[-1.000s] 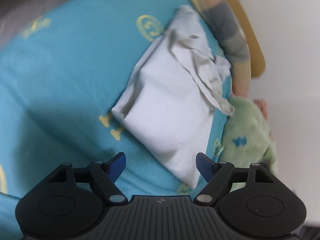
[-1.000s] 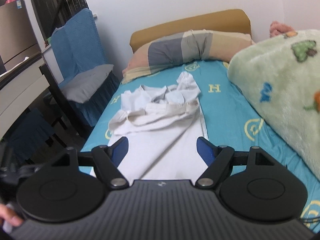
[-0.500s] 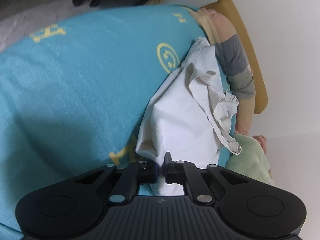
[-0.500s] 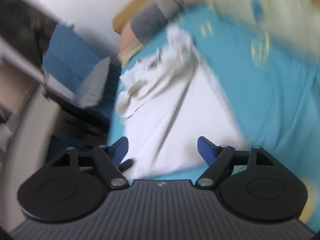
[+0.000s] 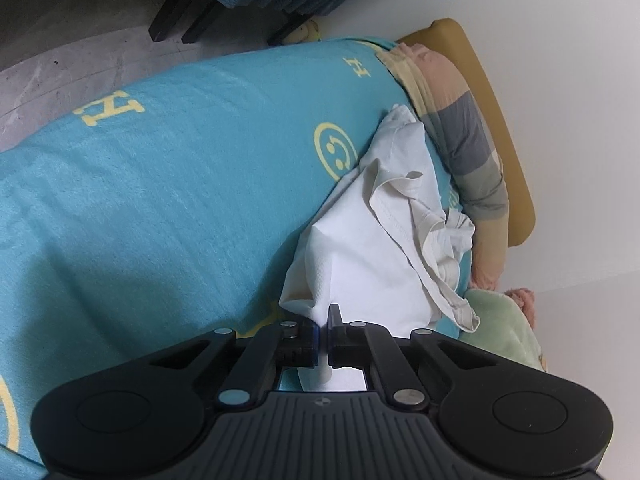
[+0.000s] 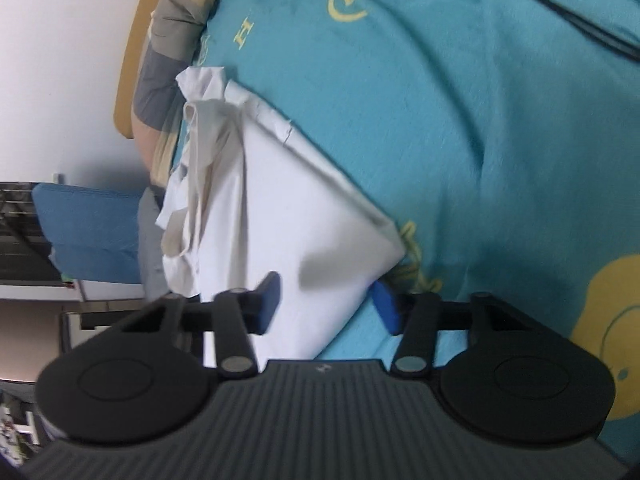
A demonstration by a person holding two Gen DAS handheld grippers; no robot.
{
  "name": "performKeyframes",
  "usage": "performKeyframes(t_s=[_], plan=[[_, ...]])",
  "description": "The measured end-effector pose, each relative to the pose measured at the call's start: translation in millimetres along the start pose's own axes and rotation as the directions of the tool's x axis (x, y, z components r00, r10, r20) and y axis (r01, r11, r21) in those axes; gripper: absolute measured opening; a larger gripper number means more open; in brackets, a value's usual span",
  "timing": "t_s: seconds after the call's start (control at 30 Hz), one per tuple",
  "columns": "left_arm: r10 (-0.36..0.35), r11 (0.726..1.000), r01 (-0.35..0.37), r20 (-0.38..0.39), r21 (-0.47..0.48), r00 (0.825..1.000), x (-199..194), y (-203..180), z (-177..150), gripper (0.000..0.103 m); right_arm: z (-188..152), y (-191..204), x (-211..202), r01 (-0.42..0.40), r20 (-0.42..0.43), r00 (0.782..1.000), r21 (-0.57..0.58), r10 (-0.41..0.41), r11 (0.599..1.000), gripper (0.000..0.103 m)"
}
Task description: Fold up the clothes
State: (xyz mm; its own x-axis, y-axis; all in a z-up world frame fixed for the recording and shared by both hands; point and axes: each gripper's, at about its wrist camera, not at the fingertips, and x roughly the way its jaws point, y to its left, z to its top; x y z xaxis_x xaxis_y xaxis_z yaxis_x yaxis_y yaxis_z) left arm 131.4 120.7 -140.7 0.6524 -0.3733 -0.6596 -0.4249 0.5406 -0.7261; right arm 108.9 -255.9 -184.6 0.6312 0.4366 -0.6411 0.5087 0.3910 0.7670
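A white garment (image 5: pixel 360 248) lies partly folded on the turquoise bedspread (image 5: pixel 160 184), its crumpled collar end toward the pillow. My left gripper (image 5: pixel 323 336) is shut on the garment's near corner, cloth pinched between the jaws. In the right wrist view the same white garment (image 6: pixel 288 216) lies between my right gripper's (image 6: pixel 326 304) open blue fingers (image 6: pixel 270 300); one finger sits over the cloth's near edge, the other beside its corner on the bedspread (image 6: pixel 460 140).
A striped pillow (image 5: pixel 460 120) and tan headboard (image 5: pixel 504 136) lie beyond the garment. A green fleece blanket (image 5: pixel 500 332) is beside it. A blue chair (image 6: pixel 88 232) stands off the bed edge, floor (image 5: pixel 60 40) below.
My left gripper dropped to the garment's corner and shut on it. My right gripper swung down and rolled sideways, arriving open at the garment's other near corner.
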Motion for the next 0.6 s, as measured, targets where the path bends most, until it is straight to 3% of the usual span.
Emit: performKeyframes(t_s=[0.07,0.13,0.27,0.47,0.6], plan=[[0.003,1.0,-0.003,0.002,-0.021,1.0,-1,4,1,0.004,-1,1,-1,0.016,0.017,1.0,-0.013,-0.016,1.0,0.017],[0.006,0.999,-0.005,0.004,-0.038,1.0,-3,8,3,0.004,-1,2,-5,0.004,0.037,0.999,-0.024,-0.003,1.0,0.01],[-0.003,0.999,0.004,0.024,-0.046,1.0,-10,9,6,0.004,4,7,-28,-0.07,0.089,0.993,-0.083,0.078,0.994,0.008],[-0.008,0.999,0.009,0.034,-0.034,0.999,-13,5,8,0.003,5,18,-40,-0.089,0.124,0.986,-0.158,0.11,0.983,0.008],[-0.053,0.998,0.055,0.058,-0.025,0.997,-23,-6,11,0.003,6,36,-46,-0.13,0.15,0.974,-0.232,0.168,0.964,0.008]])
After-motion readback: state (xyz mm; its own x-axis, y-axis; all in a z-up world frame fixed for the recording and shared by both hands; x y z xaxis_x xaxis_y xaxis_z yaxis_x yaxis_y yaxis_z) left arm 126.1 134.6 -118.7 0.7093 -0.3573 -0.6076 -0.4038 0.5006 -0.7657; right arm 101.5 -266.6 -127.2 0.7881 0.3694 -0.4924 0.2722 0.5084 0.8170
